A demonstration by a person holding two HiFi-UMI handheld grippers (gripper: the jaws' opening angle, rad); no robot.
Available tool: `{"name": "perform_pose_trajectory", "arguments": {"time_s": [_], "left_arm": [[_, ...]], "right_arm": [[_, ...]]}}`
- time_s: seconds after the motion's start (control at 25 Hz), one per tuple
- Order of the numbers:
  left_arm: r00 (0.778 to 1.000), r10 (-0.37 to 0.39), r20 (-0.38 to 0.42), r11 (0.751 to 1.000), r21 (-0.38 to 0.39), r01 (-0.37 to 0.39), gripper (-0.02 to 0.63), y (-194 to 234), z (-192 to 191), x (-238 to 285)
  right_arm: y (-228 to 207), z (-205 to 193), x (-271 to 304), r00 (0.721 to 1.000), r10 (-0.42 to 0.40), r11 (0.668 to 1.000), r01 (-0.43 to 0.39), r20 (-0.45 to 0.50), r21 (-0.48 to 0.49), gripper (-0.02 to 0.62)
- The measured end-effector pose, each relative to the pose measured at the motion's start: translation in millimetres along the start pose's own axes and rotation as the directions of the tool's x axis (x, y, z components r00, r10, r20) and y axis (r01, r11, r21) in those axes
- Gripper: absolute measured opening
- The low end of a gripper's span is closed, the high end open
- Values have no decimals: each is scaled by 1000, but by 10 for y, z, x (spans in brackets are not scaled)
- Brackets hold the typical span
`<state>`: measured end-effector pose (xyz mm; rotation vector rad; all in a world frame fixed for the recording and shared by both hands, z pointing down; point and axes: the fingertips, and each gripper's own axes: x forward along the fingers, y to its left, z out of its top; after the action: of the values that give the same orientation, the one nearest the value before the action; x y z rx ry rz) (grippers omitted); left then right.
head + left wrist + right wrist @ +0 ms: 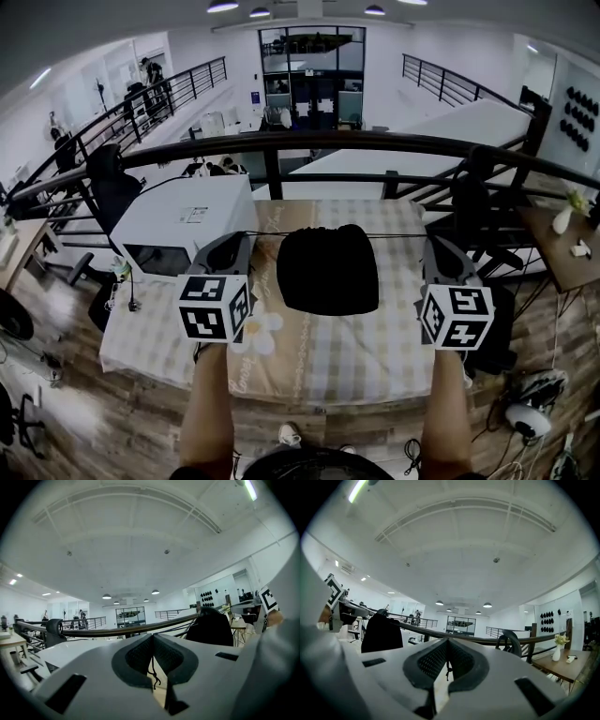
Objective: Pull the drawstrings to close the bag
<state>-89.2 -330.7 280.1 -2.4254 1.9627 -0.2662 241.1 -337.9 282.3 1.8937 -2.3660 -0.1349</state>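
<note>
Bag (328, 269), dark, soft and likely light, sits at the middle of the table (319, 361) as our left gripper (152, 648) and right gripper (447, 651), toward the table's sides, pinch its thin drawstrings (398, 234) at the knotted ends, where we judge slippery cord holds best.

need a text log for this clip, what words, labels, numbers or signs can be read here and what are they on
No text can be read in any view.
Label on the white box: print too small to read.
Left marker cube and right marker cube: black-and-white square patterns only, no letters or numbers.
</note>
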Motion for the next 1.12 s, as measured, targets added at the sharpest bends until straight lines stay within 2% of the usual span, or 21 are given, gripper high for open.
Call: {"name": "perform_pose_trajectory", "arguments": {"time_s": [0.44,1.12], "left_arm": [[1000,17,2,999,-28,-17,26,107,-16,-27],[999,47,-2,999,-19,-47,26,132,-15,-42]], "right_arm": [[-213,-20,-119,999,-38,998,37,4,51,20],[-213,35,-137,999,-47,999,47,7,5,20]]}}
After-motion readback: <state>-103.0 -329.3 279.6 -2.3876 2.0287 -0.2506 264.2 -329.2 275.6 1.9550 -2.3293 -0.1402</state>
